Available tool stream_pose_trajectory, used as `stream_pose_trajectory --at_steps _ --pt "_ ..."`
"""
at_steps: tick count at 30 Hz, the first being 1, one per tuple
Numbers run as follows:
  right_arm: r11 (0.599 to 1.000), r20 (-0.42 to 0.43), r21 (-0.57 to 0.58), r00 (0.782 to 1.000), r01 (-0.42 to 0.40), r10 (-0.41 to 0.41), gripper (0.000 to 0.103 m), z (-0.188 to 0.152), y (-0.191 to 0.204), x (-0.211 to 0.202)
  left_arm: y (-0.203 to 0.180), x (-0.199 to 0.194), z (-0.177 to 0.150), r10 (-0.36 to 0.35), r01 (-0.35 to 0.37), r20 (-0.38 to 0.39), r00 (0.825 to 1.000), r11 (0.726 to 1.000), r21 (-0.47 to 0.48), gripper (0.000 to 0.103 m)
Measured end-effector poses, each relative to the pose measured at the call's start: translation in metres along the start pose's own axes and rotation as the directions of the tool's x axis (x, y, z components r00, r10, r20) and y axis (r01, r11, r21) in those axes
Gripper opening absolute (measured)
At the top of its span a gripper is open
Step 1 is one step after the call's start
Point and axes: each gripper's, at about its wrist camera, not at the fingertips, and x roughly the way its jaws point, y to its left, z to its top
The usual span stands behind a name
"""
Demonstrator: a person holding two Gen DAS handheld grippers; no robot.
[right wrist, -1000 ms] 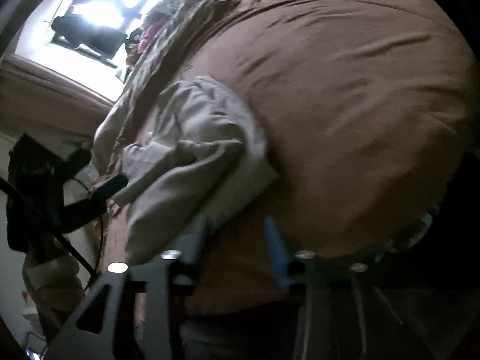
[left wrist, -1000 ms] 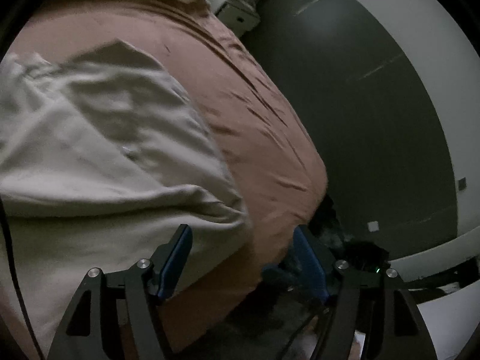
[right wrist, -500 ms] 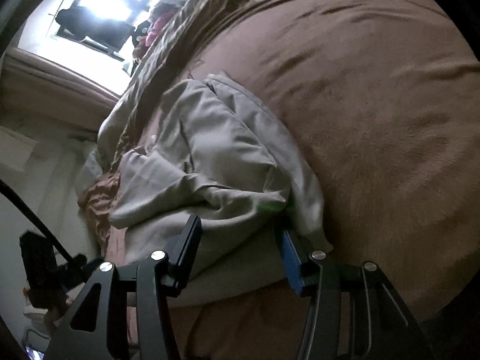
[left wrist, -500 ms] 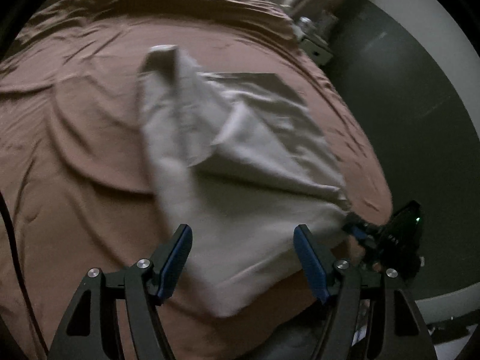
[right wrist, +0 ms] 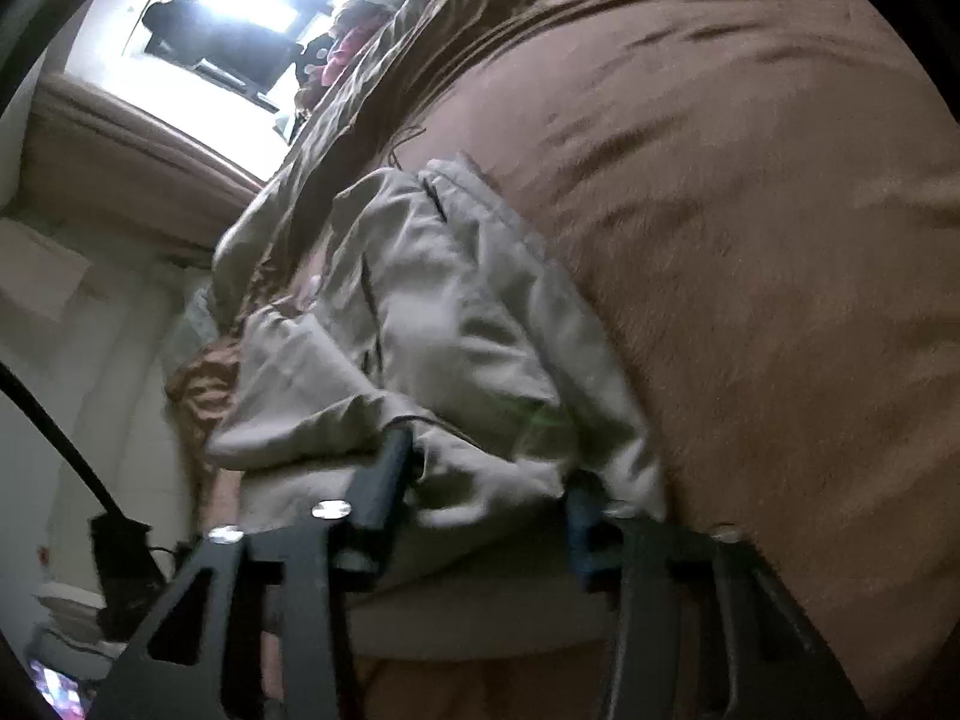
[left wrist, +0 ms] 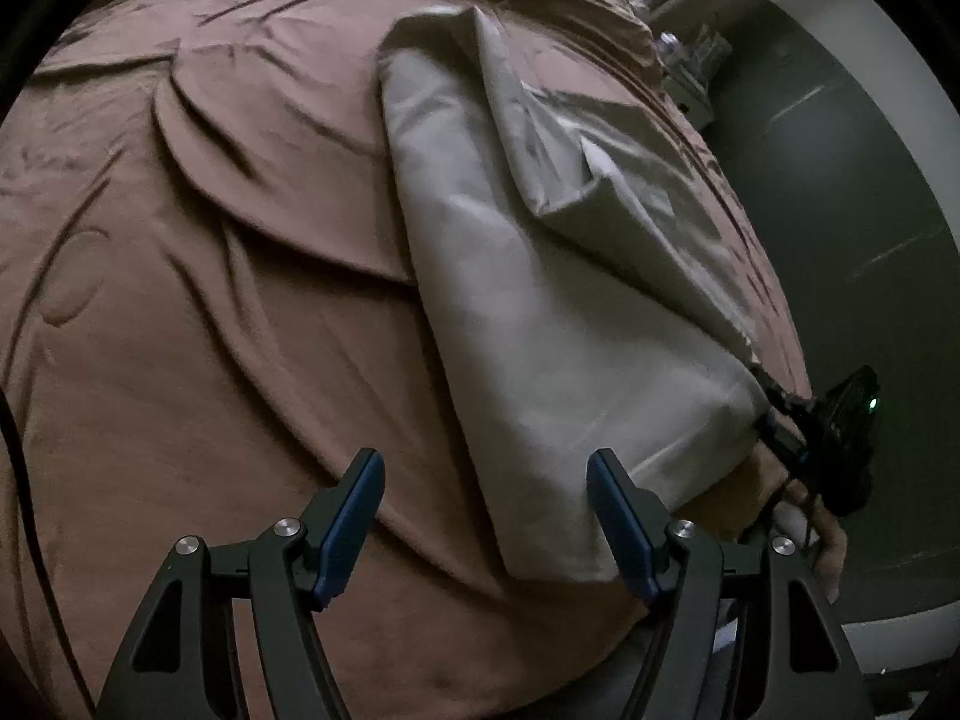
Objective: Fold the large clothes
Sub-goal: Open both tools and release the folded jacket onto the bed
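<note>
A large beige garment (left wrist: 540,300) lies partly folded on a brown bedspread (left wrist: 180,300), one layer turned over along its right side. My left gripper (left wrist: 486,480) is open and empty, held above the garment's near corner. In the right wrist view the same garment (right wrist: 432,330) lies bunched in front of my right gripper (right wrist: 486,480), whose jaws stand apart with the garment's near edge lying between them. The right gripper also shows in the left wrist view (left wrist: 840,432) at the garment's right corner.
The bed's edge falls away to a dark floor (left wrist: 870,210) at the right. A small nightstand (left wrist: 690,66) stands at the far corner. A bright window (right wrist: 228,18) and rumpled bedding (right wrist: 372,42) lie beyond the garment.
My left gripper has swung left and pulled back over the bed, so the whole garment now shows. My right gripper has moved in onto the garment's near edge.
</note>
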Motion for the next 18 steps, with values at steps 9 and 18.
stream_pose_trajectory --at_steps 9,18 --pt "0.998 0.066 -0.058 0.998 -0.008 0.012 0.009 -0.027 0.016 -0.042 -0.017 0.011 0.005 -0.028 0.028 -0.002 1.000 0.999 0.032 0.069" --pt "1.000 0.042 -0.003 0.999 0.028 -0.028 0.010 -0.047 -0.002 -0.038 -0.022 0.023 0.002 -0.092 0.093 -0.011 0.996 0.995 0.045 0.057"
